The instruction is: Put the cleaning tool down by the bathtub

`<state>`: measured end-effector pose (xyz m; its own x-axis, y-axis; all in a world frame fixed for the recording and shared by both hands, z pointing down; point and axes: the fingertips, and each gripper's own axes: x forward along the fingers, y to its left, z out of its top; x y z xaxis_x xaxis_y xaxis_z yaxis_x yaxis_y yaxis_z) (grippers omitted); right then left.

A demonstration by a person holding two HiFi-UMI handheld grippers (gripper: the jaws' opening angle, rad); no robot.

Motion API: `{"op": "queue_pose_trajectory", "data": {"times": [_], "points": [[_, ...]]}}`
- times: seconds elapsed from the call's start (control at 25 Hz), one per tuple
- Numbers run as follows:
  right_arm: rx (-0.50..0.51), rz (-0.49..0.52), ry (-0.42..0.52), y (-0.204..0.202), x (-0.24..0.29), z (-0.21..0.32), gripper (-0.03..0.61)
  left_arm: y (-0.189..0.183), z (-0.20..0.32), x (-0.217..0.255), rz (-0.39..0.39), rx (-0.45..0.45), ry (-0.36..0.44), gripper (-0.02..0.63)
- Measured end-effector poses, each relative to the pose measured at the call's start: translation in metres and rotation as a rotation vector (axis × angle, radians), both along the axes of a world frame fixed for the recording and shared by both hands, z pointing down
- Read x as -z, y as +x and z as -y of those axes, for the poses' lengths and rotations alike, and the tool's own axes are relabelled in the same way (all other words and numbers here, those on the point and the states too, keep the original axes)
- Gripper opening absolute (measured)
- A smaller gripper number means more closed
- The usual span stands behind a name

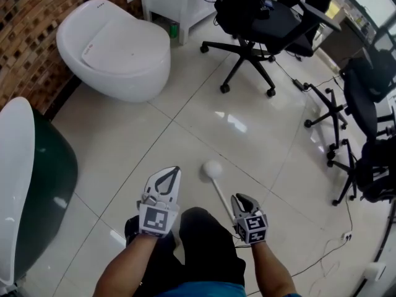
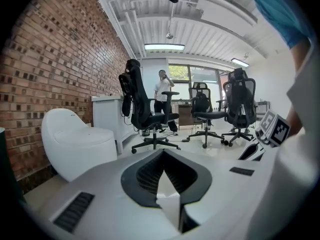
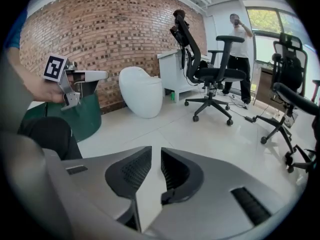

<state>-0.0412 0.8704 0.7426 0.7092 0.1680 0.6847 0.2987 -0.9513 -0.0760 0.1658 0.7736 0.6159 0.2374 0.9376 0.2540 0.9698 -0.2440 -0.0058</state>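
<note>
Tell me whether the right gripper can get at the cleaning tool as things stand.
Probably yes. The cleaning tool lies right beside the right gripper, its handle end close to the gripper, with nothing between them. The gripper is open and empty, so the way looks free.

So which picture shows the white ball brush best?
The head view. There the brush shows its round white head and its thin handle, which runs down to the right tongs. Neither gripper view shows the brush at all, and the right tongs stand apart with nothing between them.
</note>
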Motion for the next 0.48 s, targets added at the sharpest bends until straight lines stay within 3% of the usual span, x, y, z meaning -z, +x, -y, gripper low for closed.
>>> {"op": "queue_pose_trajectory", "data": {"times": [0.28,0.48], "points": [[0.03,0.04,-0.014,0.006,-0.121,-0.02,0.085,-0.008,-0.006,-0.082,-0.041,-0.084,0.054,-0.003],[0.042,0.057,-0.017,-0.002,-0.177,-0.034,0.094,-0.011,-0.037,-0.089,-0.039,-0.101,0.024,-0.003]]}}
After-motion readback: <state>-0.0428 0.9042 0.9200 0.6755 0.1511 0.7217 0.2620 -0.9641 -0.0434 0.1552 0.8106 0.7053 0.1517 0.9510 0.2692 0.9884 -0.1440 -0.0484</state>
